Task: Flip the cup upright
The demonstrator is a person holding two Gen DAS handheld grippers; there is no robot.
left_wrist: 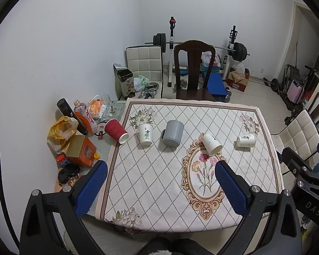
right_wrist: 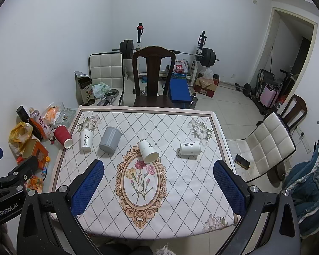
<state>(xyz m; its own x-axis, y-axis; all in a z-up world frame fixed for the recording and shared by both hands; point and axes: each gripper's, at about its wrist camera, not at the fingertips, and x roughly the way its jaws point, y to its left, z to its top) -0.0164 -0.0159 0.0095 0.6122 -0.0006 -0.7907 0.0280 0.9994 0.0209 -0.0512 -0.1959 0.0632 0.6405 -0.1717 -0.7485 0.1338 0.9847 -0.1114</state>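
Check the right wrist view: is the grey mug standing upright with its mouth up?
No, the grey mug sits mouth-down on the tablecloth, closed base facing up.

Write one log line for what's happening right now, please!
stage: start | left hand-held gripper: open, empty | right hand-held gripper: open, empty | red paper cup: on side | gray mug: upside down | tablecloth
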